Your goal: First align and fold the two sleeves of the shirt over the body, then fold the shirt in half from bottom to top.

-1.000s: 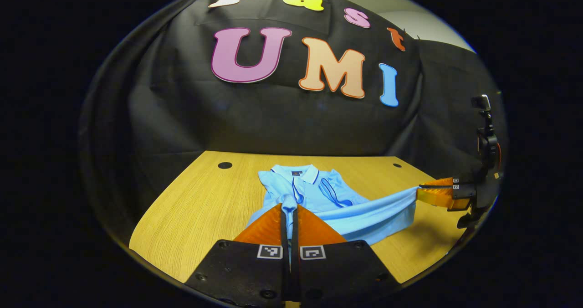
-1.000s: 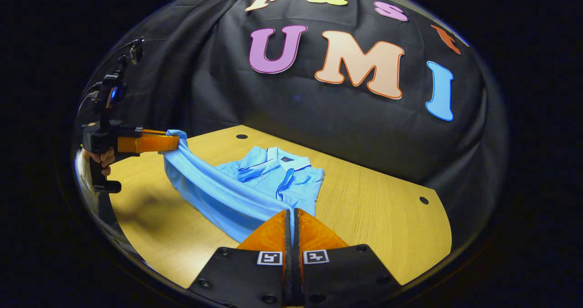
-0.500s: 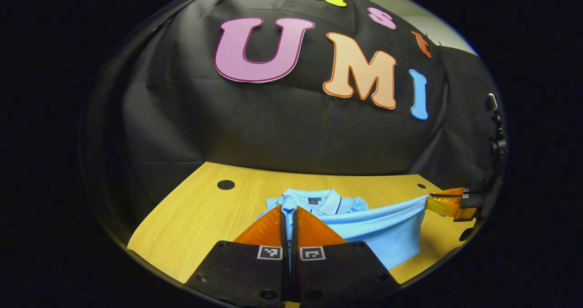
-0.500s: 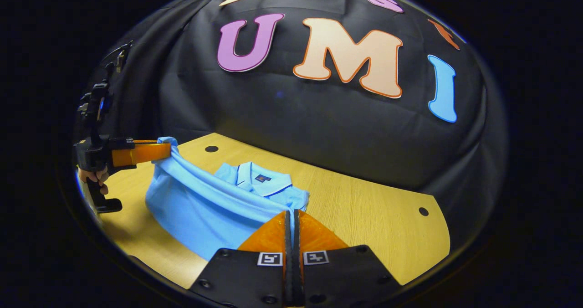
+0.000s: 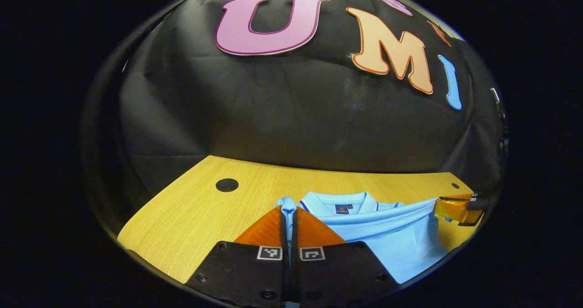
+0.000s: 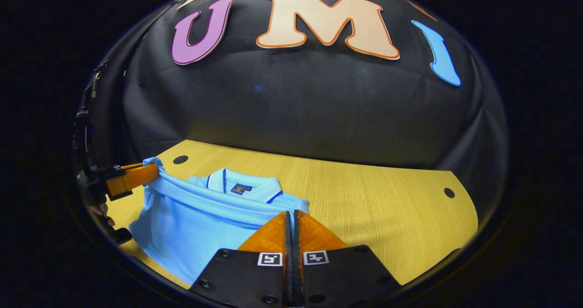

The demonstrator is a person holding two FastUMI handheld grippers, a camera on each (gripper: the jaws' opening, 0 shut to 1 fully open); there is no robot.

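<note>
A light blue polo shirt (image 5: pixel 382 239) lies on the wooden table (image 5: pixel 205 207), its lower half lifted and stretched over the body up to the collar (image 5: pixel 339 203). My left gripper (image 5: pixel 290 210) is shut on one bottom corner of the shirt, held just above the left shoulder. My right gripper (image 6: pixel 291 214) is shut on the other bottom corner, near the right shoulder of the shirt (image 6: pixel 200 221). The hem runs taut between them, just below the collar (image 6: pixel 241 187). Each view also shows the other gripper at its edge: the right gripper (image 5: pixel 439 205) and the left gripper (image 6: pixel 152 173).
The black cloth wall (image 5: pixel 291 116) rises straight behind the table's far edge. Small dark holes (image 5: pixel 227 185) (image 6: pixel 449 192) mark the tabletop. A hand (image 6: pixel 98 210) holds the left gripper at the table's left side. Bare wood (image 6: pixel 387 217) lies right of the shirt.
Both grippers have carried the shirt's bottom hem forward and down toward the collar. The lifted half now covers the folded sleeves and body, which showed before.
</note>
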